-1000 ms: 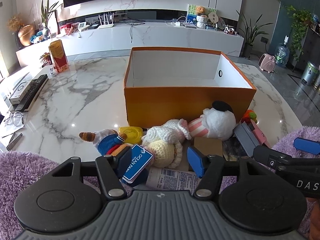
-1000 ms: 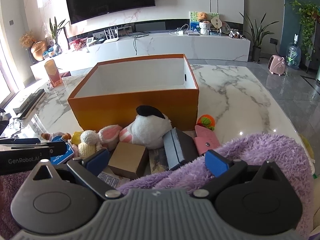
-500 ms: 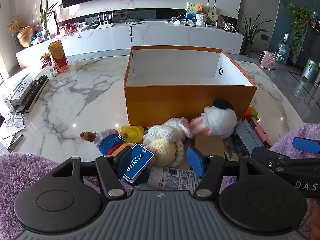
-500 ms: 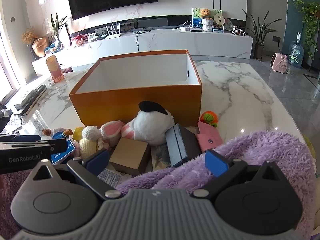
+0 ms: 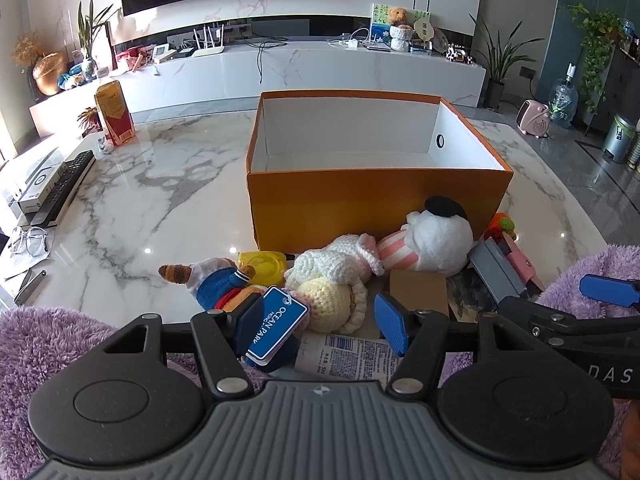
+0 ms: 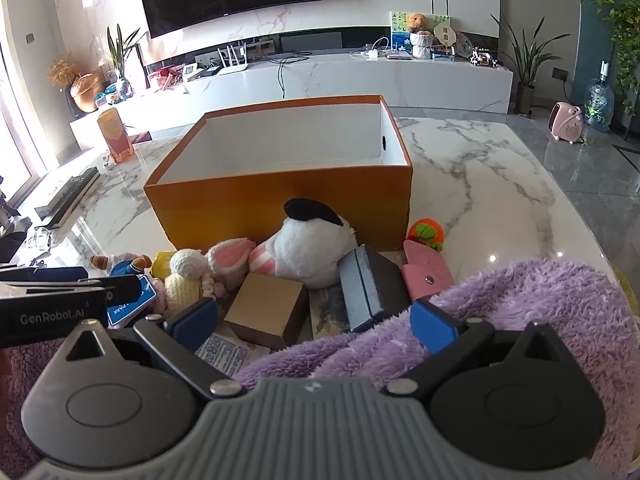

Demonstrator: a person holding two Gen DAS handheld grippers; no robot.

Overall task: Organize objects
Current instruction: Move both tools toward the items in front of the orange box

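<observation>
An open orange box [image 5: 376,204] with a bare white inside stands mid-table, also seen as the orange box [image 6: 280,196]. In front of it lies a heap: a white plush [image 5: 436,240] with a black ear, a cream crochet doll [image 5: 332,296], a blue-clothed plush [image 5: 218,280] with an Ocean Park tag [image 5: 276,324], a brown carton [image 6: 266,310], a grey-blue case [image 6: 368,288] and a pink wallet [image 6: 426,270]. My left gripper [image 5: 320,324] hangs open just before the heap, gripping nothing. My right gripper [image 6: 314,320] is open too, with purple fleece [image 6: 520,312] draped beside its right finger.
An orange crochet toy [image 6: 428,234] sits by the box's right corner. At the table's left edge lie a remote [image 5: 66,184], glasses [image 5: 28,238] and a red-yellow carton [image 5: 114,118]. A printed paper [image 5: 348,354] lies under the heap. Bare marble [image 5: 168,184] stretches left of the box.
</observation>
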